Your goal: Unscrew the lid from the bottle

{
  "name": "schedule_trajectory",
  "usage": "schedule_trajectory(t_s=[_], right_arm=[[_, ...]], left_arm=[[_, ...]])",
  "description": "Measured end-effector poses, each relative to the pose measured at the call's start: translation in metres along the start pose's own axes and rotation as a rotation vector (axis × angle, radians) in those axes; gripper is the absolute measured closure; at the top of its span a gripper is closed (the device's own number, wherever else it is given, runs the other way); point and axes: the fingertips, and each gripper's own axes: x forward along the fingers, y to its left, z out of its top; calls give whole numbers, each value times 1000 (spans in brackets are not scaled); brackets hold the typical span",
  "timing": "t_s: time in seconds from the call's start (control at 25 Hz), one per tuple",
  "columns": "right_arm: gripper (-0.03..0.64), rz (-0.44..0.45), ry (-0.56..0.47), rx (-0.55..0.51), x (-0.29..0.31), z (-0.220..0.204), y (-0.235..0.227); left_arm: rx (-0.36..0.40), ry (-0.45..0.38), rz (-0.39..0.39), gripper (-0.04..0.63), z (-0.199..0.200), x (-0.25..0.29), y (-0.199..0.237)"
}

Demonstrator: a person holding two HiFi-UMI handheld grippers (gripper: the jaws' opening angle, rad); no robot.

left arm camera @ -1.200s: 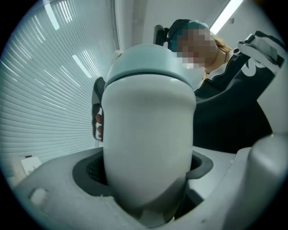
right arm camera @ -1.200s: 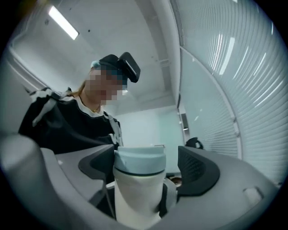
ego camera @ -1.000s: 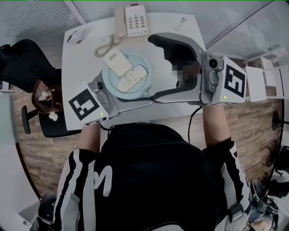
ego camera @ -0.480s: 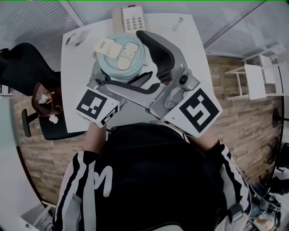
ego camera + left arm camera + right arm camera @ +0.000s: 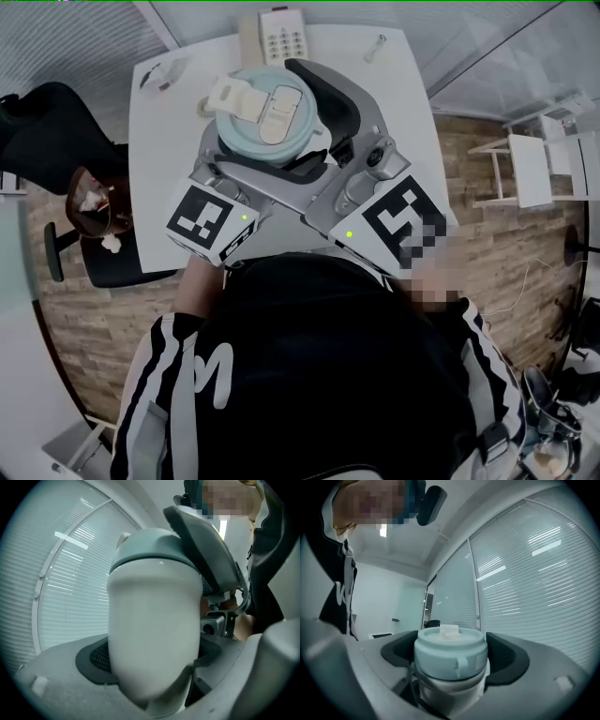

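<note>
A white bottle point(image 5: 154, 634) with a pale blue lid point(image 5: 265, 112) is held up above the table. My left gripper point(image 5: 150, 658) is shut on the bottle's white body, below the lid point(image 5: 150, 550). In the right gripper view the lid point(image 5: 450, 656) sits between the dark pads point(image 5: 506, 658), which touch it on both sides, so my right gripper point(image 5: 451, 660) is shut on the lid. From the head view the lid's cream flip tab point(image 5: 228, 94) points to the upper left. The bottle's body is hidden under the lid there.
Under the bottle is a white table point(image 5: 159, 178) with a desk phone point(image 5: 281, 37) at its far edge and small items point(image 5: 164, 73) at the far left. A dark office chair point(image 5: 47, 131) stands left of the table and a white chair point(image 5: 534, 169) to the right.
My right gripper swung in from the right and closed around the lid. The bottle rose closer to the head camera. In the last half second both grippers shifted slightly right.
</note>
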Motion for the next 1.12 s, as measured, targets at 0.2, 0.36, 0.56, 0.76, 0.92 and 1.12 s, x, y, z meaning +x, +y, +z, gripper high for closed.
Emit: schedule_trajectory(t_s=[0.2, 0.36, 0.56, 0.76, 0.92, 1.12], right_arm=[[172, 178, -4, -18, -4, 2, 19], [172, 313, -1, -14, -9, 5, 32], [170, 498, 56, 26, -13, 5, 45], [169, 666, 85, 4, -17, 7, 56], [167, 883, 73, -21, -30, 14, 74], [166, 1170, 84, 1, -44, 21, 89]], left_arm=[[15, 12, -177, 146, 1, -10, -18], [36, 23, -327, 146, 2, -21, -30], [32, 49, -502, 146, 2, -34, -46], [14, 45, -650, 146, 5, -44, -56], [65, 49, -792, 146, 11, -57, -72], [89, 54, -941, 146, 16, -72, -92]])
